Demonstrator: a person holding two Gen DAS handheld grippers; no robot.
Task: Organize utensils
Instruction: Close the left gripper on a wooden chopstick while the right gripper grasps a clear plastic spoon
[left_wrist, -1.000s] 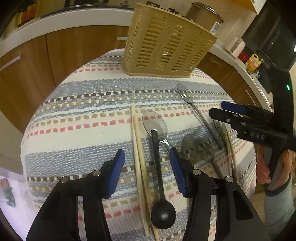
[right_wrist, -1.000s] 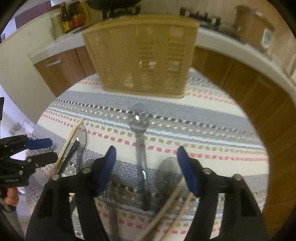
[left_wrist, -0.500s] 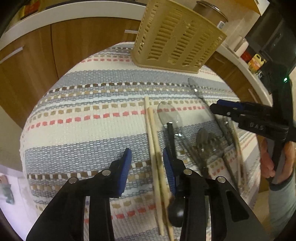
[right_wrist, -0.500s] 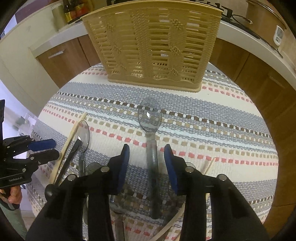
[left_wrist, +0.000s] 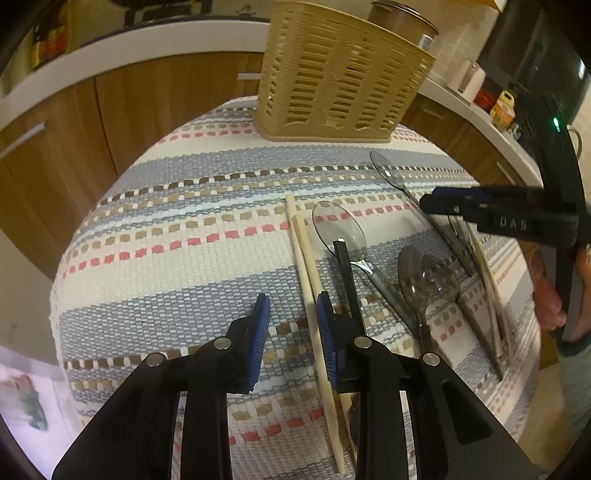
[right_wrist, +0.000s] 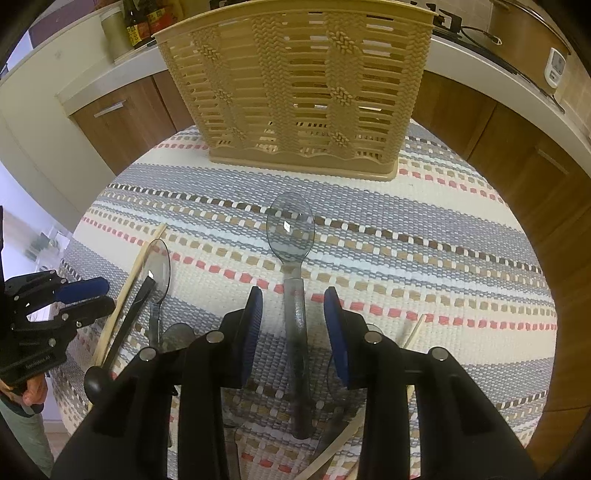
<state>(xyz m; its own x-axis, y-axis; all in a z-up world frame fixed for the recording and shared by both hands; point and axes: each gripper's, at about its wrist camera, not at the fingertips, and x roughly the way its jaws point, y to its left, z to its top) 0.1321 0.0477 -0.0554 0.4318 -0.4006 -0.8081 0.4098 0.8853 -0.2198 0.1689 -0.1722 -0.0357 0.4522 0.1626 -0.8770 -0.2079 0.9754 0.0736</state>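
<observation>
Chopsticks (left_wrist: 308, 266), pale wood, are lying side by side between the left gripper (left_wrist: 291, 332)'s parted fingers, close beside the right pad. A translucent grey spoon (right_wrist: 293, 258) is lying straight between the right gripper (right_wrist: 293, 325)'s spread fingers, its bowl pointing ahead at the slatted beige basket (right_wrist: 295, 88).

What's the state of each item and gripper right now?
left gripper: open, holding nothing
right gripper: open, straddling the clear spoon's handle
clear spoon: flat on the cloth, bowl toward the basket
basket: upright
chopsticks: flat, side by side
black spoon: flat
</observation>
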